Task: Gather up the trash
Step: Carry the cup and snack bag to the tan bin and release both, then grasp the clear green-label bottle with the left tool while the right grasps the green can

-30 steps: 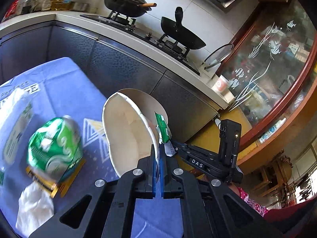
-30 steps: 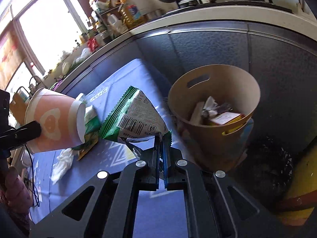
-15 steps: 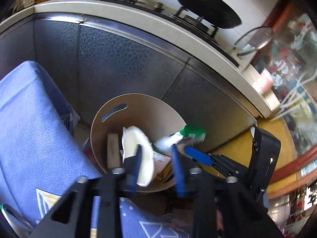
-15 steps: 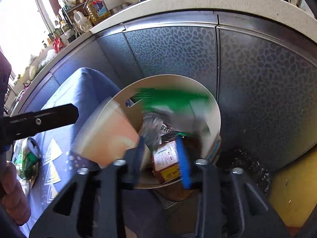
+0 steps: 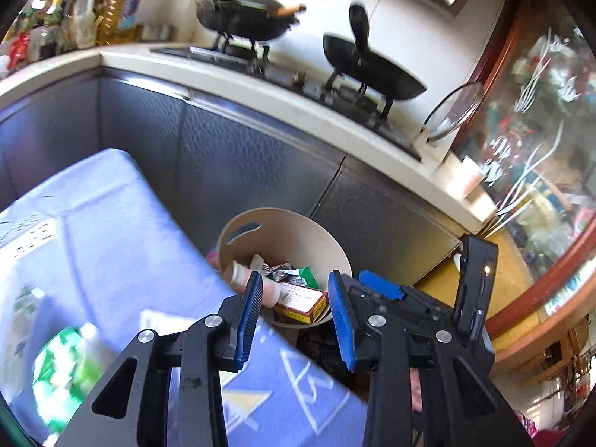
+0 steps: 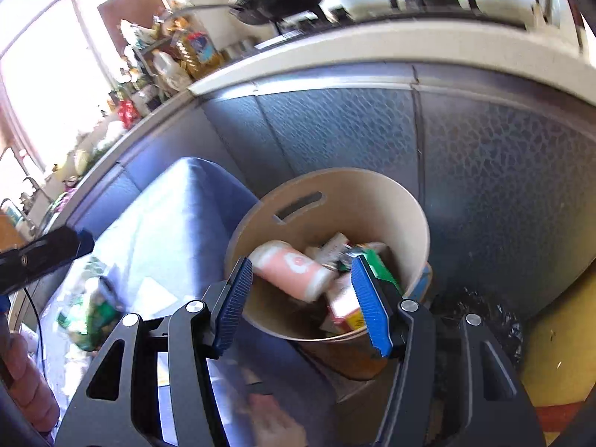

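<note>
Both the left gripper [image 5: 294, 316] and right gripper [image 6: 303, 303] stand apart and empty above the round beige paper bin [image 6: 417, 223], where the pink paper cup [image 6: 290, 270] lies. The crumpled green wrapper [image 5: 63, 368] remains on the blue-clothed worktop [image 5: 111, 231]; a hasty reach could sweep it off the edge.

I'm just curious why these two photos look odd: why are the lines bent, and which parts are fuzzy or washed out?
Left wrist view: the countertop bows from the wide lens, and the green packet is smeared. Right wrist view: the window is washed out white, and the pink cup in the bin is blurred.
</note>
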The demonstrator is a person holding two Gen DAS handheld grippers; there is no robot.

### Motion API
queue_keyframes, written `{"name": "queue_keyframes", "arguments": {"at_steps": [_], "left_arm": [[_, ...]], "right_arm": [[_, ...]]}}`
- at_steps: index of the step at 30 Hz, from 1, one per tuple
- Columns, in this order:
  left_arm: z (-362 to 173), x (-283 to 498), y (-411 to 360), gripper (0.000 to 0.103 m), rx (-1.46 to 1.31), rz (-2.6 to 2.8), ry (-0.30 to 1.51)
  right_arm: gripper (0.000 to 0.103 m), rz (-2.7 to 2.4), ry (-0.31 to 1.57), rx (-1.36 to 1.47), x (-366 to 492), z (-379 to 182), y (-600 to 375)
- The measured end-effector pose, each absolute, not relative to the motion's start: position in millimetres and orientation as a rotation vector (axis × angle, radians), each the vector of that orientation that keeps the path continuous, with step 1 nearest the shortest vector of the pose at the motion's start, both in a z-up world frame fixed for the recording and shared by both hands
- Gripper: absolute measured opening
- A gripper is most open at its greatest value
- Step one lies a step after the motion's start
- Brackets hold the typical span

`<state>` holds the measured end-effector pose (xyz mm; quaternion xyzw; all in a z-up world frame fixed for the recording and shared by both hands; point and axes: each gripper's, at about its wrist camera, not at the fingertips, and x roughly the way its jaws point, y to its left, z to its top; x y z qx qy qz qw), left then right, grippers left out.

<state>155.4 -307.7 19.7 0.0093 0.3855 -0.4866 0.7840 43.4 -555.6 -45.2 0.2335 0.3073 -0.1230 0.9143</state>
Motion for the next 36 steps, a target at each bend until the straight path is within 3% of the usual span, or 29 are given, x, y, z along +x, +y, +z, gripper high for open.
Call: {"name": "queue_keyframes", "arguments": {"at_steps": [8, 10, 11, 19, 27, 36], "left_arm": [[34.9, 158.9, -175.3, 0.038, -0.085, -0.920, 0.759], [36.8, 164.1, -142.7, 0.065, -0.082, -0.839, 0.732], [36.9, 167.4, -123.1, 0.086, -0.076, -0.770, 0.706], [-1.2, 211.7, -52.0, 0.086, 0.070, -0.517, 0.786], [-39.8, 225.5, -68.0, 0.086, 0.138, -0.547, 0.839], [-60.9, 234.9, -85.1, 0.066, 0.144, -0.542, 0.878]], "right_arm": [[0.056, -0.089, 0.621, 0.464, 56.1, -14.3, -485.8], [0.056, -0.043, 0.640, 0.468, 64.6, -12.3, -463.4], [0.056, -0.021, 0.651, 0.468, 69.2, -12.7, -452.2], [0.060, 0.071, 0.718, 0.527, 102.2, -23.4, -394.2], [0.064, 0.108, 0.795, 0.747, 123.2, -59.9, -392.2], [0.063, 0.171, 0.837, 0.812, 145.6, -80.7, -375.7]]}}
